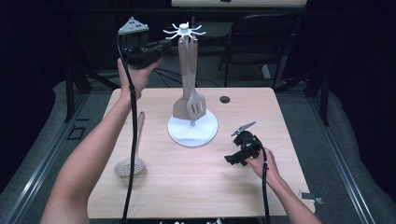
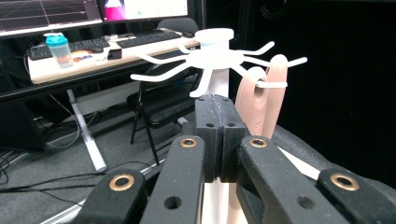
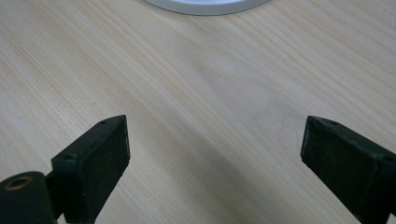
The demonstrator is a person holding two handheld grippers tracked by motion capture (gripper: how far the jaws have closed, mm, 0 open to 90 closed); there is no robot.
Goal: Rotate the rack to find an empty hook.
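High view first: the left hand-held gripper [image 1: 161, 46] is up high, level with the white hook crown [image 1: 184, 31] of the utensil stand [image 1: 192, 131], just to the crown's left. Its jaws are clenched tight on nothing, and the left gripper view confirms it: the two black pads meet face to face right in front of the hook crown [image 2: 212, 58], with no utensil between them.

Two beige utensils hang from the hooks. A solid spatula [image 1: 181, 105] and a slotted spatula [image 1: 196, 106] dangle side by side, their blades low over the stand's round white base. In the left gripper view their looped handle ends [image 2: 264, 91] sit on a hook just beyond the closed pads, to the right.

Down on the tabletop [image 1: 196, 186], a skimmer [image 1: 130, 164] lies left of the stand, perforated head toward the person, handle pointing away, well apart from both grippers.

Over on the right, the right hand-held gripper [image 1: 231, 160] rests low near the tabletop, right of the base. Right gripper view: jaws released, spread wide over bare wood, the white base rim [image 3: 205, 5] at the top edge.
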